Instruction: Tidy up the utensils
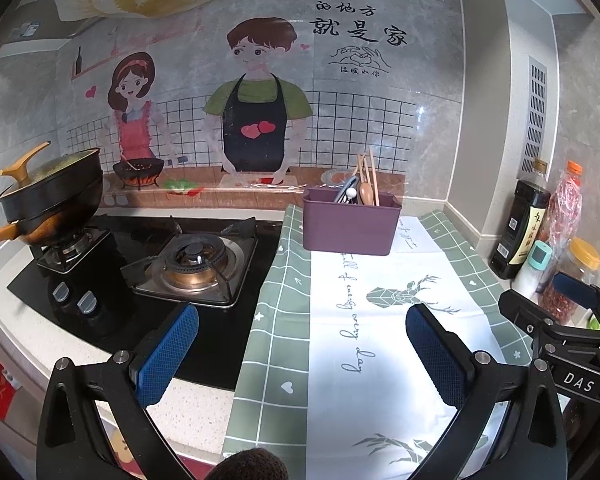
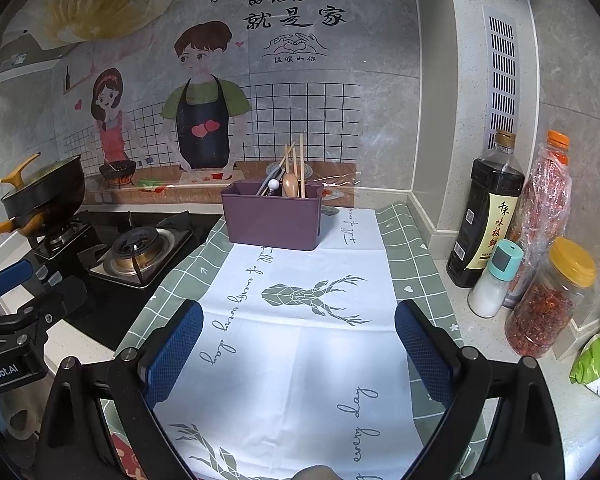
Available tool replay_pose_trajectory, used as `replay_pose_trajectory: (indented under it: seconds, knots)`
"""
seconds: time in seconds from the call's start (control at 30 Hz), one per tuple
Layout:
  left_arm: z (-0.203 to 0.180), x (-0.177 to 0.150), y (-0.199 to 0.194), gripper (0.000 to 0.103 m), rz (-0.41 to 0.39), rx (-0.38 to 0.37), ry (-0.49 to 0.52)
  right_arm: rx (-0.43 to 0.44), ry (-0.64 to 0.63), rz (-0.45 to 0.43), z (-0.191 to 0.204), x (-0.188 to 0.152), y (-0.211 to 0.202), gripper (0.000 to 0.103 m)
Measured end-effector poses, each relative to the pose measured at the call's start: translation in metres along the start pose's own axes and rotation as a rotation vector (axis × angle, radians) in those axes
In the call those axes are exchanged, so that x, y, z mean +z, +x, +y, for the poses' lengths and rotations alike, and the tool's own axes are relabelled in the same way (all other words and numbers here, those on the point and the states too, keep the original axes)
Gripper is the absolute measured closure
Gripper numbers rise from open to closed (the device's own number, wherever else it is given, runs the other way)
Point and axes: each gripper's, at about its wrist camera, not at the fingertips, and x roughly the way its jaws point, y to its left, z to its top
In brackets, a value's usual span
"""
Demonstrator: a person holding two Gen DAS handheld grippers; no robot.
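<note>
Above the near part of the tablecloth [image 2: 300, 360], the left gripper [image 1: 302, 350] and the right gripper [image 2: 299, 344] are hovering with jaws spread wide, holding nothing. Well beyond them, at the far end of the cloth, the purple bin [image 2: 274, 216] is standing upright, holding chopsticks [image 2: 301, 168] and a wooden spoon [image 2: 290, 186].

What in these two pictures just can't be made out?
- Purple bin: both views; its wall hides the lower ends of the utensils, so count and kind are unclear.
- Pan: both views; the lid hides what is inside.
- Dark bottle: right view; label print too small to read.
- Green bag: right view; cut off by the image edge.
</note>
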Motion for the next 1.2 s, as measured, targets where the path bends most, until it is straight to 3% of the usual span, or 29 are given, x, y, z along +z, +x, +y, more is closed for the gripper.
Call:
replay_pose_trajectory:
  seconds: [1.2]
  knots:
    - [-0.011, 0.0, 0.003, 0.0, 0.022, -0.002, -0.008, 0.0, 0.005, -0.007, -0.009, -0.002, -0.005, 0.004]
